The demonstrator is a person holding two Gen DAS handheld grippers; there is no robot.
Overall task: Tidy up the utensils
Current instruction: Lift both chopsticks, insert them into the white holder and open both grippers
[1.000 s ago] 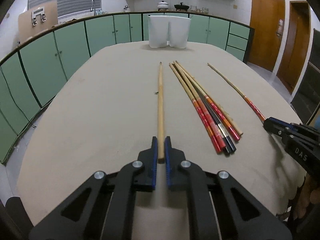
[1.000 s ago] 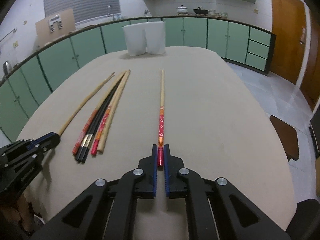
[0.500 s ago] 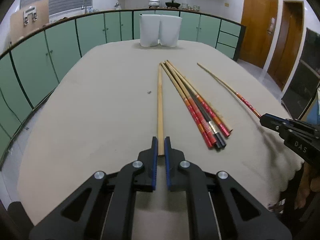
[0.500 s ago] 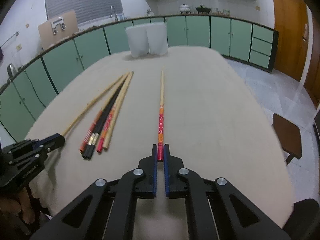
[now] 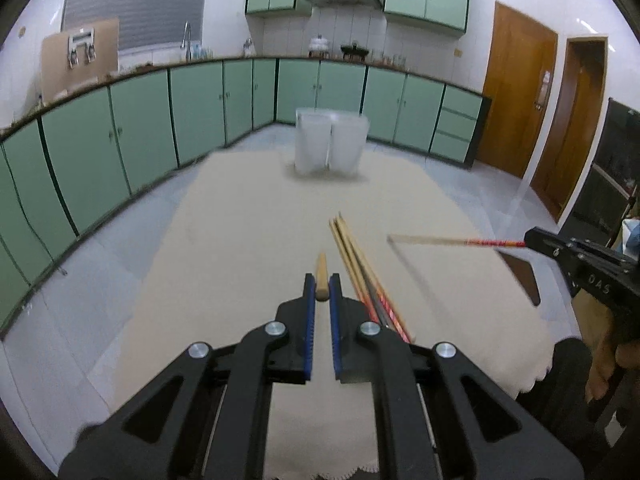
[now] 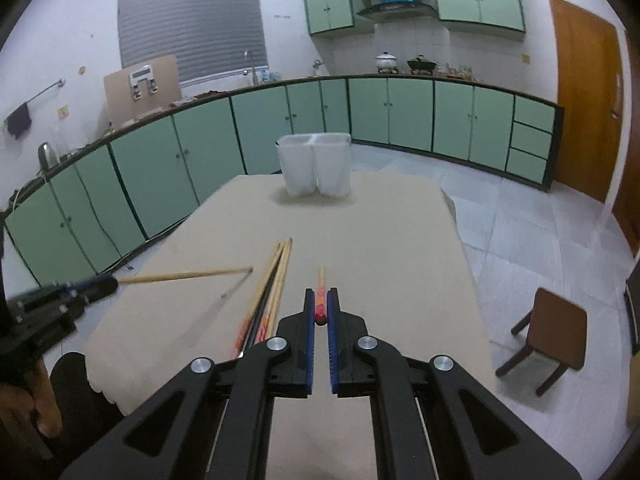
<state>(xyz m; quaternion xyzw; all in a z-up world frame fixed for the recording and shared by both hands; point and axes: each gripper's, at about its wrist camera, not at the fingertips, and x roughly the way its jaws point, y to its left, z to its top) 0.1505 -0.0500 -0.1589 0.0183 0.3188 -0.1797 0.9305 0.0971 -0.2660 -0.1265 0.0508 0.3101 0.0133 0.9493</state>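
My left gripper (image 5: 321, 285) is shut on a plain wooden chopstick (image 5: 321, 270) and holds it in the air, pointing forward. From the right wrist view this chopstick (image 6: 184, 276) juts right from the left gripper (image 6: 105, 282). My right gripper (image 6: 320, 300) is shut on a red-handled chopstick (image 6: 321, 292), also lifted. In the left wrist view that chopstick (image 5: 452, 241) points left from the right gripper (image 5: 534, 238). A bundle of several chopsticks (image 5: 362, 270) lies on the beige table (image 5: 248, 240) between the grippers; it also shows in the right wrist view (image 6: 268, 292).
A white two-compartment holder (image 5: 330, 146) stands at the table's far end, also in the right wrist view (image 6: 316, 164). Green cabinets line the walls. A brown stool (image 6: 552, 332) stands on the floor to the right of the table.
Both grippers have risen and pulled back from the table, each lifting its chopstick off the cloth. The bundle has stayed in place.
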